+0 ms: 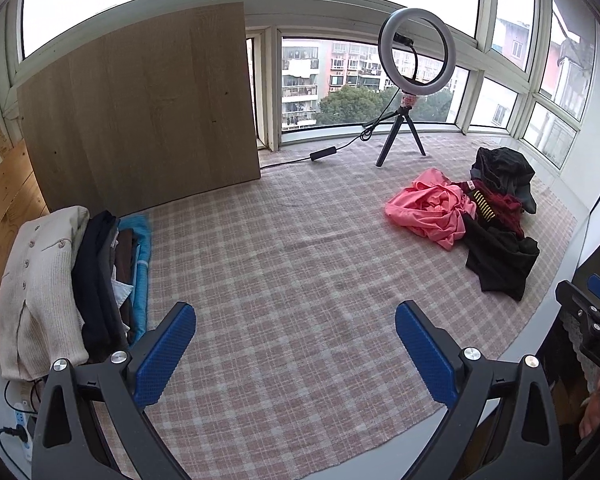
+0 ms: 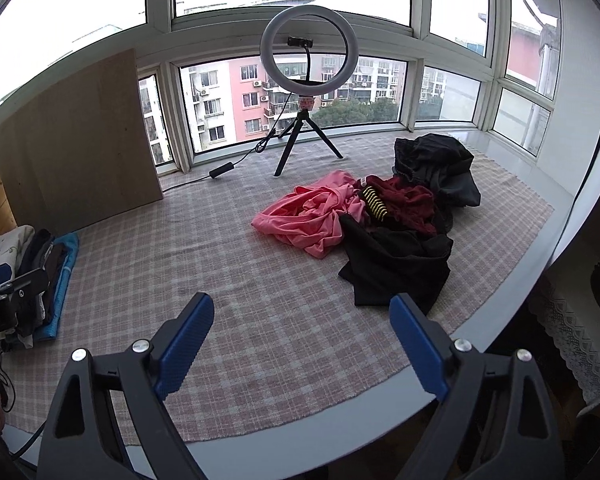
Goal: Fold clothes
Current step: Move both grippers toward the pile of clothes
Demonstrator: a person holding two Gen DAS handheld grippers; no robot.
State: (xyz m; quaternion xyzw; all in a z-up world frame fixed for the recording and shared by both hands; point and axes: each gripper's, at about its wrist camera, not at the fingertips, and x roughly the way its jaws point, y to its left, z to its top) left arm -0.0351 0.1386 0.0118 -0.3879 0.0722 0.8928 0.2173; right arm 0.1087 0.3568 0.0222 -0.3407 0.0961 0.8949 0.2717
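At nine o'clock a folded stack (image 1: 80,280) sits on the checked worktop (image 1: 280,280); at two o'clock lies a crumpled heap: pink garment (image 2: 308,220), maroon piece (image 2: 408,204), black clothes (image 2: 396,268). The left gripper (image 1: 296,352) and right gripper (image 2: 300,344) hover with jaws wide, holding nothing. A good fold likely means pulling one garment free by its edge and spreading it flat mid-worktop.

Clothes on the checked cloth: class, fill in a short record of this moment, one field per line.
Surface: checked cloth
Unfolded heap: pink garment, dark red garment, black garments
Folded stack: cream cardigan on the outside, darker pieces beside it
Left hand-held gripper: open, empty
Right hand-held gripper: open, empty
Background: ring light on a tripod, wooden board
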